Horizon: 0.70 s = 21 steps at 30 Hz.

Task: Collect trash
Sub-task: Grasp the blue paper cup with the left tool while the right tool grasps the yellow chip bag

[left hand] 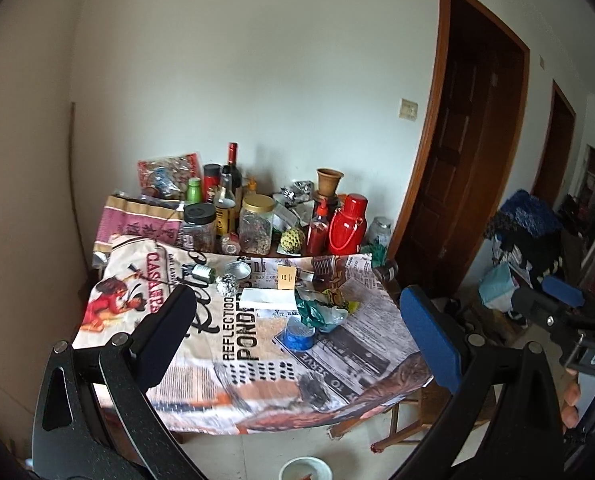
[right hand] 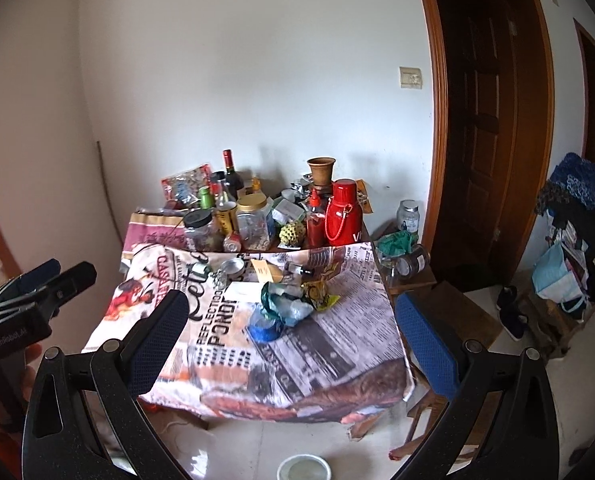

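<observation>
Currently pre-reach | left gripper [left hand: 297, 324] spread, empty | right gripper [right hand: 293, 332] spread, empty | crumpled wrappers [right hand: 293, 304] frame centre on tablecloth [right hand: 337, 352], dead ahead of both, neither clearly nearer

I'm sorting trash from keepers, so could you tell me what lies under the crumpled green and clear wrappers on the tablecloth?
Under the wrappers, a blue roll of tape sticks out in front, resting on the tablecloth. Anything further beneath the pile is covered.
</observation>
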Motion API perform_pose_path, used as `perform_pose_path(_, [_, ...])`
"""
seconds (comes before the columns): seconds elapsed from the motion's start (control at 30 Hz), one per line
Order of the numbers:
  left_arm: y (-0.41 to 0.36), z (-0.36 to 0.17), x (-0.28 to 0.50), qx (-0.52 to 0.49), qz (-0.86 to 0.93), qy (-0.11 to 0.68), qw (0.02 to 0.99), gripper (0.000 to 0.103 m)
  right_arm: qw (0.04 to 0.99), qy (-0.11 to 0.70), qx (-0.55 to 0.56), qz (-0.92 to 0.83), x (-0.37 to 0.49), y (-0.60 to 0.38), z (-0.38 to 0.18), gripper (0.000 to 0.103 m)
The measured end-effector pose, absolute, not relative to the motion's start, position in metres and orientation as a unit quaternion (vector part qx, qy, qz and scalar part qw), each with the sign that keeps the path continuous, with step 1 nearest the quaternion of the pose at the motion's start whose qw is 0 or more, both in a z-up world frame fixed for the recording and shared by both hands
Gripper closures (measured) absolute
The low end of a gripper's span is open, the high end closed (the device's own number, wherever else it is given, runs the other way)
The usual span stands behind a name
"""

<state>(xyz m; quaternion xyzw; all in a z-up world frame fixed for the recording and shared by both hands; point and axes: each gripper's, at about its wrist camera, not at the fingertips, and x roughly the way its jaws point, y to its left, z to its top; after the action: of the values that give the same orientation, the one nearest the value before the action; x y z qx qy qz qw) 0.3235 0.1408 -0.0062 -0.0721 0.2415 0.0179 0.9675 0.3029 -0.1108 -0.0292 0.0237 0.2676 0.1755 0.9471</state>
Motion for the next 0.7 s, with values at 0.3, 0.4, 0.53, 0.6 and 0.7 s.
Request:
perform_pose_path(0.3, [0.164,-0.047,0.398,-0.054,0.009,0.304,0.951,0.000,0.930,0.332,0.019,0.155,0.373,-0.083,-0.061,0.000])
perform_pose_path(0.4, [0.167,-0.065,0.423,-0.054,0.011,0.332,0.942,0.000,0.922,0.352,0.016,0.159,0.398,-0.080,-0.074,0.000])
perform_pose_path(0.53, [0.167,-0.088,0.455,-0.062,0.032,0.363,0.929,0.000,0.902,0.391,0.004,0.184,0.441,-0.075,-0.100,0.000])
perform_pose_path(0.6, [0.167,-0.098,0.470,-0.069,0.046,0.376,0.923,0.000,0.890,0.411,-0.008,0.200,0.463,-0.070,-0.113,0.000])
perform_pose_path(0.7, [0.166,-0.115,0.495,-0.080,0.080,0.403,0.908,0.000,0.873,0.437,-0.031,0.213,0.497,-0.064,-0.133,0.000])
